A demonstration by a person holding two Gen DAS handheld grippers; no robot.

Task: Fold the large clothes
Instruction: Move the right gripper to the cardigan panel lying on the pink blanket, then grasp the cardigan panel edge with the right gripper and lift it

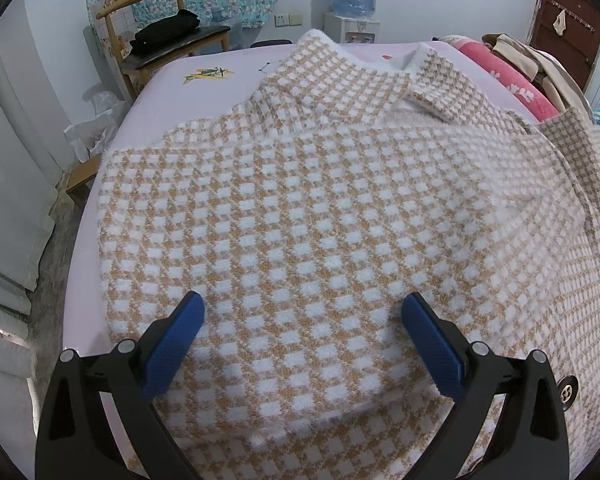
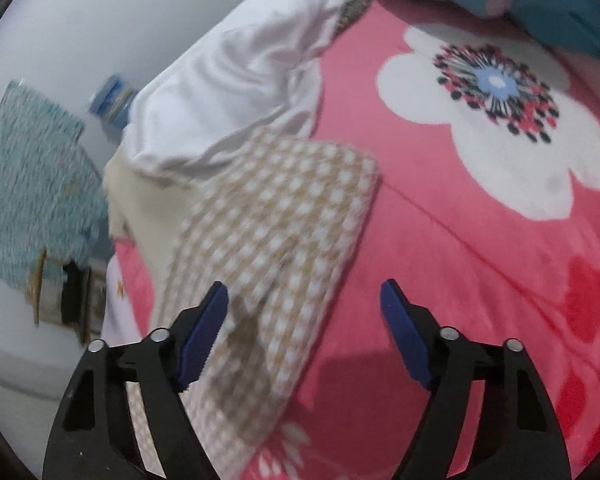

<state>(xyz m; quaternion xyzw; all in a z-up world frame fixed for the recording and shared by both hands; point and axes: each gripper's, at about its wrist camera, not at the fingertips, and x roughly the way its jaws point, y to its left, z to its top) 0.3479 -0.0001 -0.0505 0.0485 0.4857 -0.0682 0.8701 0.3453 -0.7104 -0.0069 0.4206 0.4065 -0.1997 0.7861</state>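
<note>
Bed (image 1: 100, 240): pink sheet under my work.
Left gripper (image 1: 302, 312): jaws apart, empty, above checked sweater (image 1: 300, 208).
Right gripper (image 2: 303, 300): jaws apart, empty, over sleeve (image 2: 284, 216).
Sweater: spread flat, tan-white.

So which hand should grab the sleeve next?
Probably the right. Its open fingers are right by the checked sleeve on the pink blanket; the left gripper is over the sweater's body.
</note>
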